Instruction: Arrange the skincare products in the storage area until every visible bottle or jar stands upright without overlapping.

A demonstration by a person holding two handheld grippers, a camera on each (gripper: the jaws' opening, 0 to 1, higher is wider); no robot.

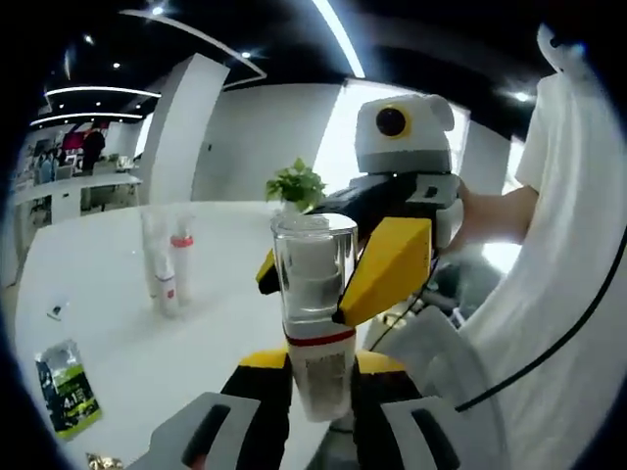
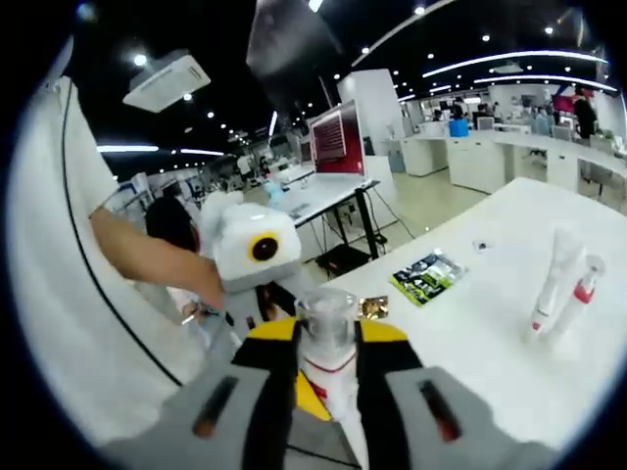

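Mid-air handover step: your left tongs (image 1: 312, 392) clamp bottle (image 1: 315, 323) body; right tongs (image 1: 348, 279) pinch clear cap at 12 o'clock. Two tubes (image 1: 167, 264) upright on desk (image 1: 118, 333), 10 o'clock. Next, judged: release one grip, stand bottle beside tubes, not touching.

White table (image 1: 216, 245) mostly open — 2 tubes (image 1: 167, 264) and a sachet (image 1: 67, 387) obstruct.

You could read nothing for certain: the print on the held bottle (image 1: 320, 377) and on the green sachet (image 1: 69, 389) was too blurred.
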